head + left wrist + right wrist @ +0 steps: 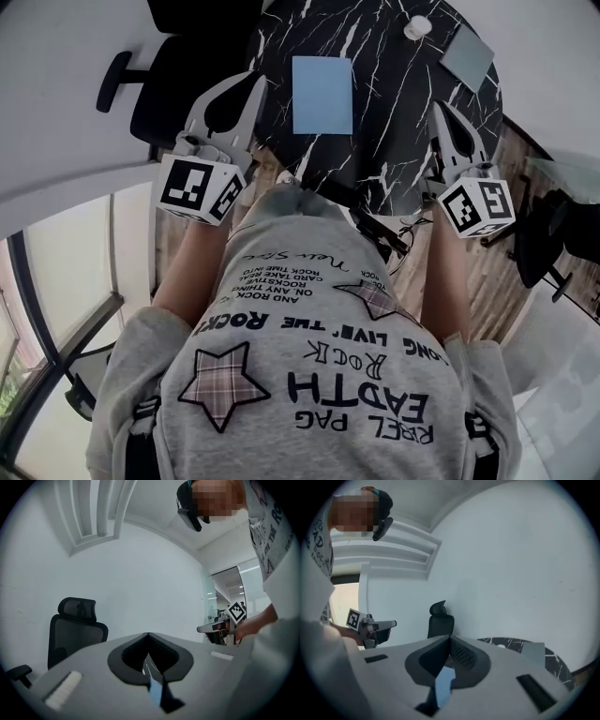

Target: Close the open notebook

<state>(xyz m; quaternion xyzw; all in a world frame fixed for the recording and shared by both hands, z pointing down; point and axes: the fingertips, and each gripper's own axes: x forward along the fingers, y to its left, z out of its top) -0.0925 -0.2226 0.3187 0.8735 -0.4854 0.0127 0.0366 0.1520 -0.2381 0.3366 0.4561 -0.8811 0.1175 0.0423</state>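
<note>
- Head view: the notebook [322,94] lies closed and flat, blue cover up, at upper centre of the frame on the black marbled table [394,141].
- Head view: the left gripper [257,84] sits at centre left with its jaws together, tips at the table's left edge, clear of the notebook.
- Head view: the right gripper [438,106] sits at centre right with its jaws together, over the table's right part, also clear of the notebook.
- Head view: a grey pad [467,54] and a small white object [417,28] lie at the table's top right. An office chair [164,84] stands at upper left.
- Left gripper view: the jaw tips meet with nothing clamped between them. The chair is at lower left and the right gripper at mid right.
- Right gripper view: the jaw tips meet with nothing clamped between them. The left gripper is at mid left and the table at lower right.
</note>
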